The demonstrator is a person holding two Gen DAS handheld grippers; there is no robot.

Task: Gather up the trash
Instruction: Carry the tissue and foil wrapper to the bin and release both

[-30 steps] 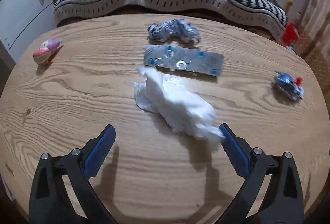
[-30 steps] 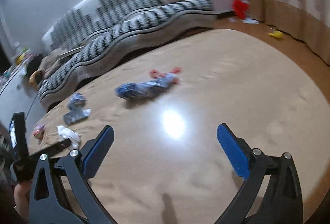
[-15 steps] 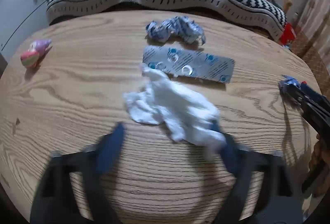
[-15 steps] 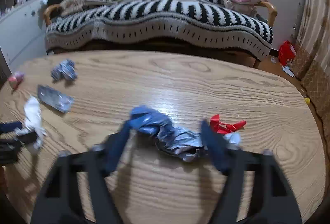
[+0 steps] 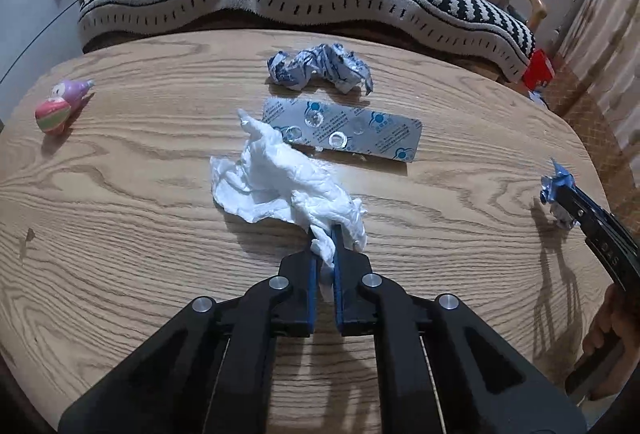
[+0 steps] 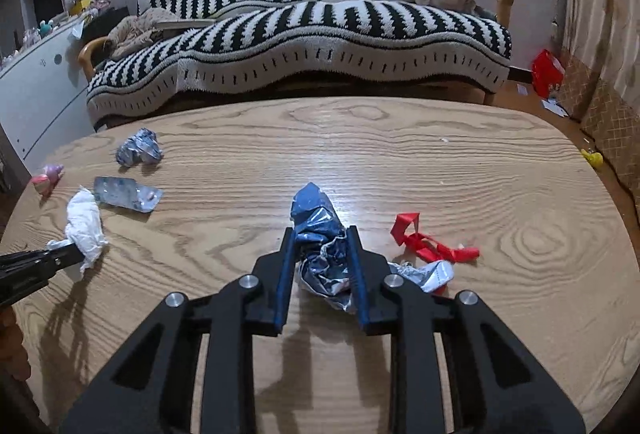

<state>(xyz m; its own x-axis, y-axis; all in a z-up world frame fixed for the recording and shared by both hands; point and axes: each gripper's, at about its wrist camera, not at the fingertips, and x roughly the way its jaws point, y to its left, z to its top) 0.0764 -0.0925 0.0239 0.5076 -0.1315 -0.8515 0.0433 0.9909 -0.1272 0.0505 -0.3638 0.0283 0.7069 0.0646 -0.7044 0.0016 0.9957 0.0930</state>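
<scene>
A striped sofa [image 6: 304,34] stands behind the oval wooden table [image 5: 120,194], and only the right view takes in its full backrest, the white cabinet [image 6: 36,94] to the left and the floor on the right. On the table, the left gripper [image 5: 323,238] has its jaws pressed nearly together, pinching the near tail of a white tissue [image 5: 280,178] that lies at mid-table. Just beyond the tissue lies a blister pack [image 5: 352,132], and past that a crumpled blue-white wrapper [image 5: 320,68]; the left view shows the pack's print and blisters, which the right view reduces to a grey slab. The right gripper [image 6: 322,250] is clamped on a crushed blue-silver bag [image 6: 320,234] on the table. Beside it to the right lies a red ribbon [image 6: 432,246], visible in the right view alone. A small pink toy [image 5: 56,106] sits near the table's left edge.
</scene>
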